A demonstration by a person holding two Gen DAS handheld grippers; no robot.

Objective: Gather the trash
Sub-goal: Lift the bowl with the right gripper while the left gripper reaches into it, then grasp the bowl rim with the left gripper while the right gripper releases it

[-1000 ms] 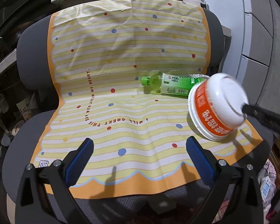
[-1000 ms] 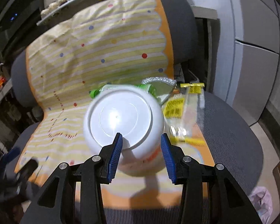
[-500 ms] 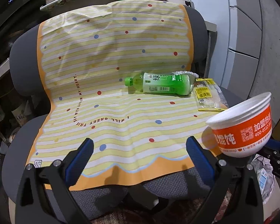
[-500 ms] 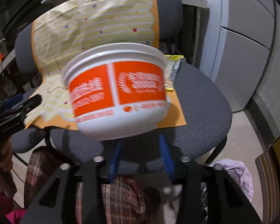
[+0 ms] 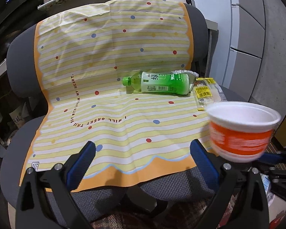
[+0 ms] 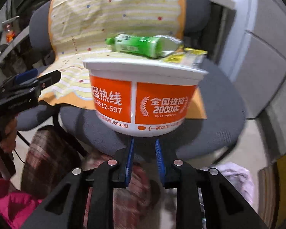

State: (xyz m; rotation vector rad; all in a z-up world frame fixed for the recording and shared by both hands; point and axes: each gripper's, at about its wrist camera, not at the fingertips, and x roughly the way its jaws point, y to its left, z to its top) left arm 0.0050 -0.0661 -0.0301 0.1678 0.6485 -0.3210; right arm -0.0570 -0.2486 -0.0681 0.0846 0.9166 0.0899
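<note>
Bottle (image 5: 162, 85) lies on cloth (image 5: 112, 72) over chair (image 5: 198, 24); wrapper (image 5: 206, 93) just right of it; bowl (image 6: 143, 97) in your right claw (image 6: 144, 143), before chair.

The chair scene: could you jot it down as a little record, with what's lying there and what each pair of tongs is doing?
surface: office chair draped with a striped, dotted cloth
still on the seat: green bottle lying on its side; yellow wrapper beside it; something foil-like behind the bottle, unclear
right tongs: gripping the base of an upright orange-and-white bowl
bowl position: off the seat's front corner
left tongs: wide open, holding nothing
</note>
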